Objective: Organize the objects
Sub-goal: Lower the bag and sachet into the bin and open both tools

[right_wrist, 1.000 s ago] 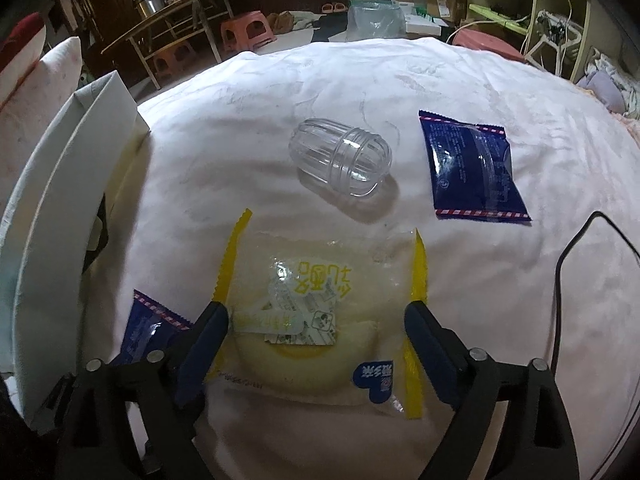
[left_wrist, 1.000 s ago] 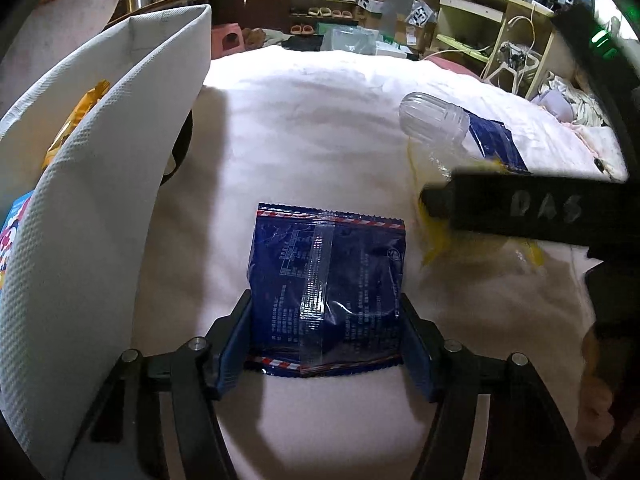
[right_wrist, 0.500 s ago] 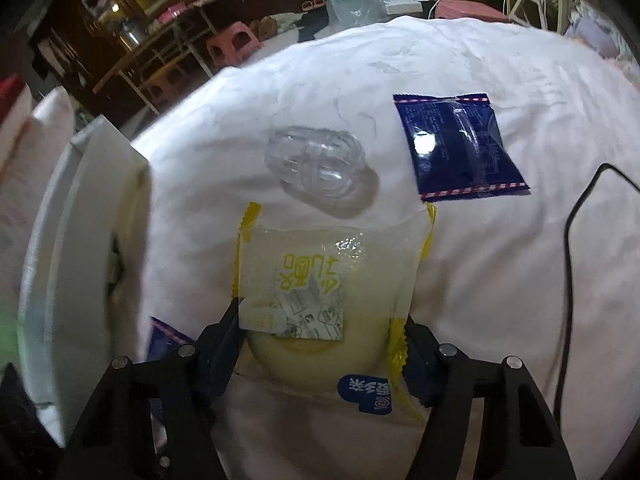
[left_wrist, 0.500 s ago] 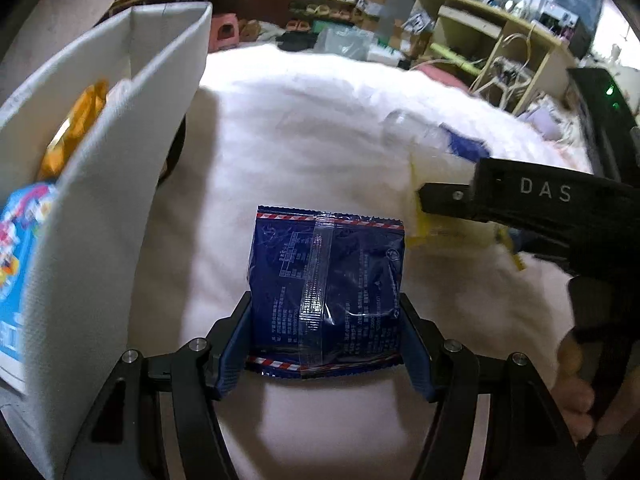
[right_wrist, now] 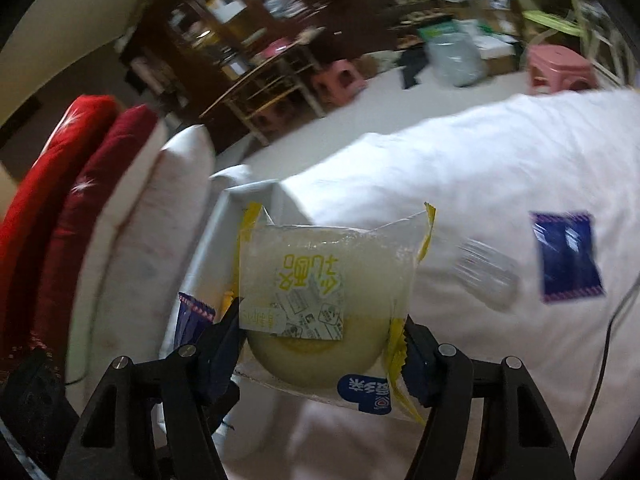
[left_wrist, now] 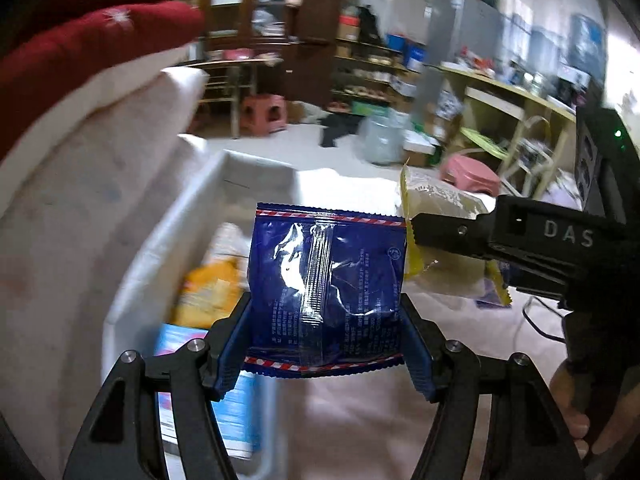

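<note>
The left tool (left_wrist: pixel 326 344) clamps a blue packet (left_wrist: pixel 326 280) at centre frame, the right tool (right_wrist: pixel 320 344) a yellow-trimmed bun pack (right_wrist: pixel 326 304). Both hang over the white bin (left_wrist: pixel 192 240) at lower left, angled downward and nearly touching. Packed so close, they could collide or spill onto the bed (right_wrist: pixel 480 184).

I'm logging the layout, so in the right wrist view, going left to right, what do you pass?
Red cushions → white pillow → yellow-edged bun packet in the right gripper → clear plastic cup, blurred → dark blue packet on the white bedding.
</note>
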Motion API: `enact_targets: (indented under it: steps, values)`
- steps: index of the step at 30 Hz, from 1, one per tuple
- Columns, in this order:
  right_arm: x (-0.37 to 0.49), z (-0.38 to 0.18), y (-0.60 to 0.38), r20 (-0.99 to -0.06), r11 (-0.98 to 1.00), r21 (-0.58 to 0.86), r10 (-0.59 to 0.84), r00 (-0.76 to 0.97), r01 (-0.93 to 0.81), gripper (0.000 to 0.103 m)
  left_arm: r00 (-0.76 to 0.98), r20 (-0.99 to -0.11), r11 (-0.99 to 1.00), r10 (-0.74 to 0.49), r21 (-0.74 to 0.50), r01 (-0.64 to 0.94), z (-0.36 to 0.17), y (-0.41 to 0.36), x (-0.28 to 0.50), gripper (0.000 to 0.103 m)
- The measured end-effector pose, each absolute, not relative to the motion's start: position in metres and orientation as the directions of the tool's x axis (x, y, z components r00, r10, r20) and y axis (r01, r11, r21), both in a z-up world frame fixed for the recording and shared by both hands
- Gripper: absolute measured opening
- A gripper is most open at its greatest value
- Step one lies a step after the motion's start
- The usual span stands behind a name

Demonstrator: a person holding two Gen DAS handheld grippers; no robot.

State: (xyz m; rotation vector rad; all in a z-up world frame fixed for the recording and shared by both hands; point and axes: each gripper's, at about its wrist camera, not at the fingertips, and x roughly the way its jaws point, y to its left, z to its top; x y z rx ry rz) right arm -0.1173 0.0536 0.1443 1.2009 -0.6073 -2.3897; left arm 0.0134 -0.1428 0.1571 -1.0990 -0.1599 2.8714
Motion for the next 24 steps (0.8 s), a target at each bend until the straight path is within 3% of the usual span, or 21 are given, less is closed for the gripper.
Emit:
enact_targets:
  steps: [3,5,9,20,24]
  values:
    - [-0.137,0.157,0.016,-0.653,-0.818,0.536,-0.558,-0.512,0.207,0.067,-0.721,-0.691,-0.994,0.052,-0.103,0.027,0.150,-0.170,-0.001,0.068]
    - [-0.152,0.155,-0.009,-0.648,-0.799,0.558,-0.589,-0.483,0.224,0.067,-0.697,-0.716,-0.992,0.033,-0.111,0.067,0.140,-0.188,-0.013,0.062]
    - [-0.178,0.147,-0.048,-0.633,-0.744,0.627,-0.659,-0.405,0.231,0.067,-0.665,-0.741,-0.976,0.096,-0.200,0.082,0.128,-0.212,-0.033,0.062]
    - [-0.238,0.103,-0.082,-0.625,-0.664,0.745,-0.730,-0.276,0.068,0.069,-0.678,-0.712,-0.942,0.181,-0.323,0.087,0.117,-0.241,-0.061,0.062]
    - [-0.238,0.087,-0.087,-0.621,-0.637,0.770,-0.757,-0.204,0.023,0.069,-0.666,-0.725,-0.951,0.173,-0.299,0.078,0.115,-0.240,-0.066,0.069]
